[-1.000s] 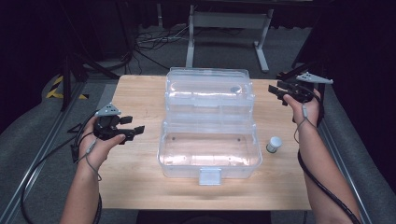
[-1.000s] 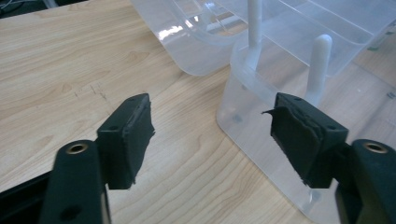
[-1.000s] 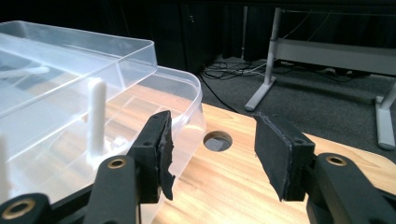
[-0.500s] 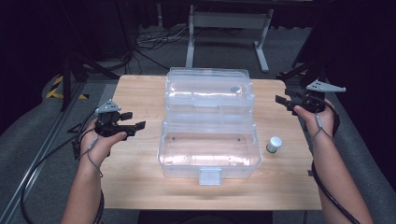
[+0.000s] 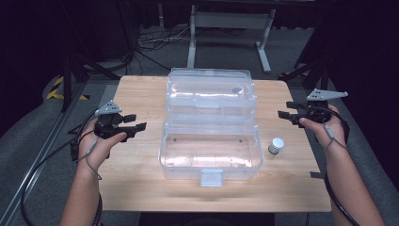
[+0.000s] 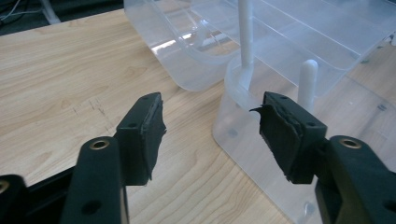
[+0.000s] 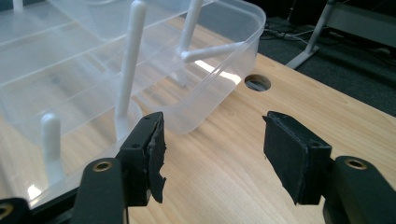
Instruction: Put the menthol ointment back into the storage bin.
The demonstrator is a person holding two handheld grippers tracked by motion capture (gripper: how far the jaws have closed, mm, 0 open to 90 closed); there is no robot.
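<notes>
A clear plastic fold-out storage box (image 5: 211,123) stands open in the middle of the wooden table (image 5: 141,94), its upper tray swung to the far side on white arms (image 7: 130,56). A small white-capped bottle (image 5: 276,145) stands on the table right of the box. My left gripper (image 5: 135,122) hovers open left of the box, jaws pointing at its side wall (image 6: 243,121). My right gripper (image 5: 286,109) is open near the table's right edge, beside the upper tray's corner (image 7: 233,42). Both hold nothing.
A round cable hole (image 7: 257,82) is cut in the tabletop near the right gripper. A metal table frame (image 5: 230,21) and loose cables (image 5: 150,42) lie on the floor beyond the far edge. Bare wood lies left of the box.
My right gripper has drawn back toward the near right, away from the box's upper tray. The left gripper has shifted slightly; the box and bottle stayed put.
</notes>
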